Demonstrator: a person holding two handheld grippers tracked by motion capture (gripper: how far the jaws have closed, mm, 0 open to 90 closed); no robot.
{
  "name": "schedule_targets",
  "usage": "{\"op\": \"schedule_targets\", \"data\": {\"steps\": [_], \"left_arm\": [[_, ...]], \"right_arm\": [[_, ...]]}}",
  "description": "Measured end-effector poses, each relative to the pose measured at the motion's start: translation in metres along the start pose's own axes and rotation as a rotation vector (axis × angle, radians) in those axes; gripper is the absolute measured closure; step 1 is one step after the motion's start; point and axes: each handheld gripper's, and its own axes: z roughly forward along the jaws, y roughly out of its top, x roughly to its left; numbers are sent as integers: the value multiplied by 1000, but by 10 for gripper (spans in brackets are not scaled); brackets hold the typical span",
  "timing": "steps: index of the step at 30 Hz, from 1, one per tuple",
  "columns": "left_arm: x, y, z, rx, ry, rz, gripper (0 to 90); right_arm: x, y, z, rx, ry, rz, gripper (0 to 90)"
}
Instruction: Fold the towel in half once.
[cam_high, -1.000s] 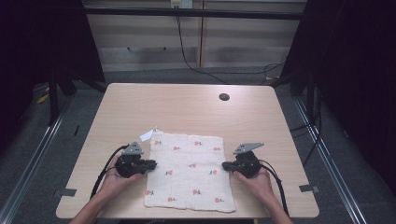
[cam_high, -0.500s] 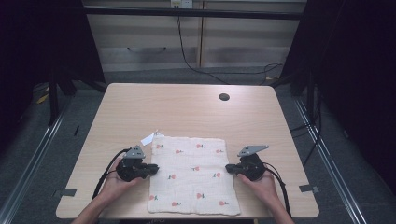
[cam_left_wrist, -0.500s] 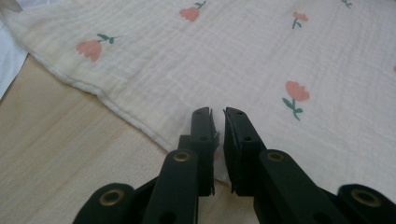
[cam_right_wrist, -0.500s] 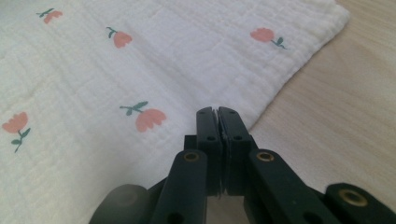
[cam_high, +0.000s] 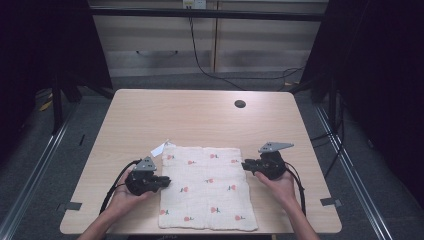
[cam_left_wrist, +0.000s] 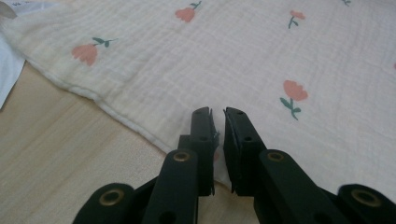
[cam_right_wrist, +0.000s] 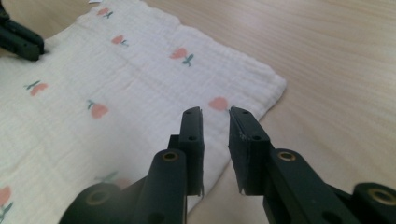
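A white cloth (cam_high: 207, 192) printed with small pink flowers lies flat on the wooden table (cam_high: 200, 120), near its front edge. My left gripper (cam_high: 167, 182) sits low at the cloth's left edge. In the left gripper view the cloth (cam_left_wrist: 233, 56) spreads ahead and the left gripper (cam_left_wrist: 218, 114) is shut on its hem. My right gripper (cam_high: 245, 165) hovers at the cloth's right edge. Its jaws have just been opening. In the right gripper view the right gripper (cam_right_wrist: 215, 112) stands open above the cloth (cam_right_wrist: 116, 79) with nothing between its jaws.
A white tag (cam_high: 158, 149) pokes out at the cloth's far left corner. A dark round cable hole (cam_high: 240, 104) sits at the table's far right. Cabinets and black cables stand behind the table. The left gripper's jaw tips (cam_right_wrist: 18, 39) show across the cloth.
The cloth slid toward the near edge with both grippers. The right gripper then let go of the right edge, opened and rose a little. The left gripper kept still.
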Motion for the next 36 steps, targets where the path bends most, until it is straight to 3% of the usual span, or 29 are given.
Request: {"op": "schedule_targets", "data": {"steps": [12,20,29,36], "left_arm": [[2,0,1,-9,-16,-3,815],[1,1,0,3,-16,10,814],[2,2,1,4,-22,3,809],[3,8,2,18,-48,-1,701]], "right_arm": [[-31,33,36,2,-28,17,709],[-42,31,62,62,-45,17,678],[-42,29,70,72,-47,3,679],[-38,27,70,76,-24,-5,849]]}}
